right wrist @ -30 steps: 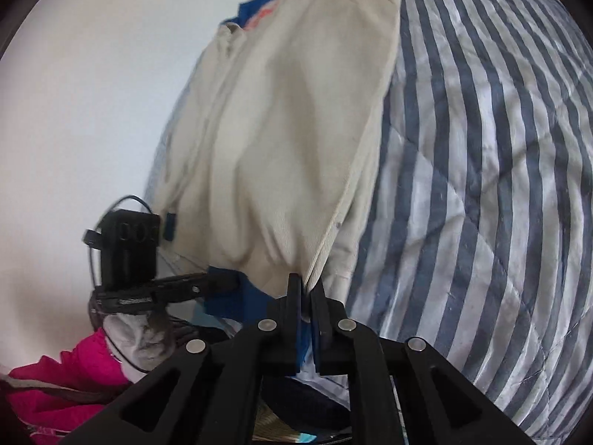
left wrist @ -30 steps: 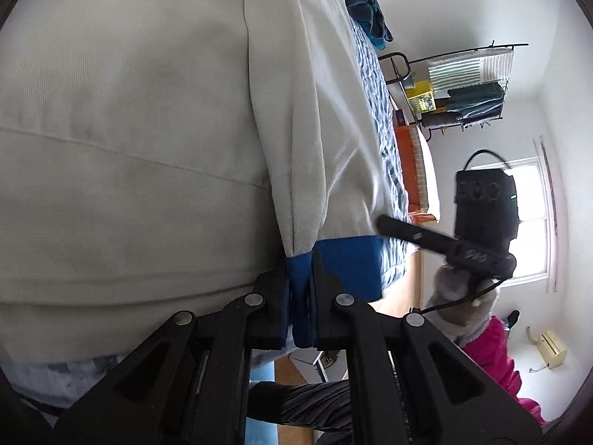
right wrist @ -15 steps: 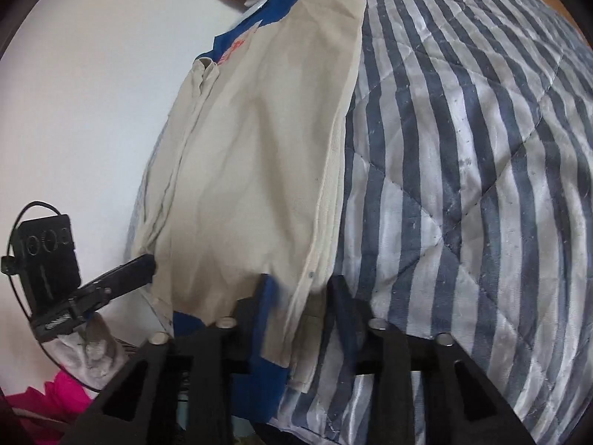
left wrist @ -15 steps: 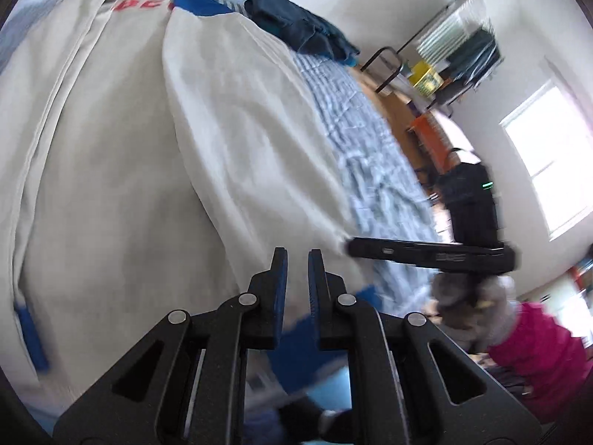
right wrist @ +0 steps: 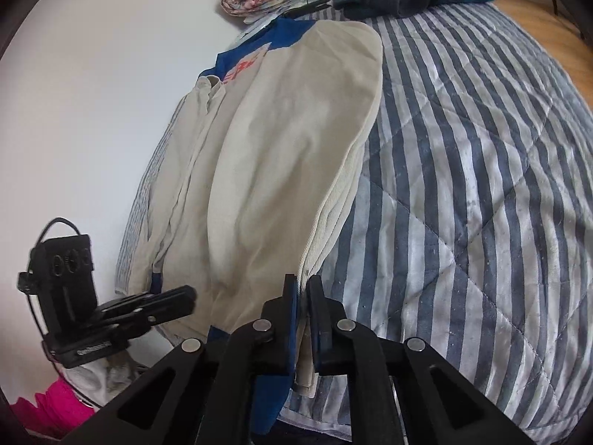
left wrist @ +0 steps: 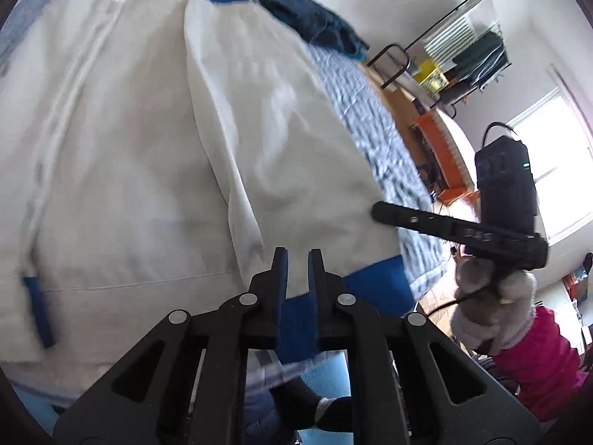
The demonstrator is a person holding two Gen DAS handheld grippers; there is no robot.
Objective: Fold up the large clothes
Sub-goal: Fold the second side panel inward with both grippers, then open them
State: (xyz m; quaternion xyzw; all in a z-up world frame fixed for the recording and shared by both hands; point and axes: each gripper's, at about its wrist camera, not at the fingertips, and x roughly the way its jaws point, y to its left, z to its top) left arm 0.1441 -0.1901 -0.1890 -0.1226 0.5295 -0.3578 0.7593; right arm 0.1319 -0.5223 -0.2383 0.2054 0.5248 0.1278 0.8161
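The cream jacket (right wrist: 281, 170) lies on the striped bed (right wrist: 481, 185), its long axis running away from both tools toward the collar. The right tool (right wrist: 302, 285) is pinched on the near blue hem. The left tool (left wrist: 298, 259) is almost closed and empty above the same hem. The right one is therefore nearer to lift it forward.

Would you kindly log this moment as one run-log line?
beige jacket: flat on striped quilt | left gripper: shut, empty | right gripper: shut on jacket hem
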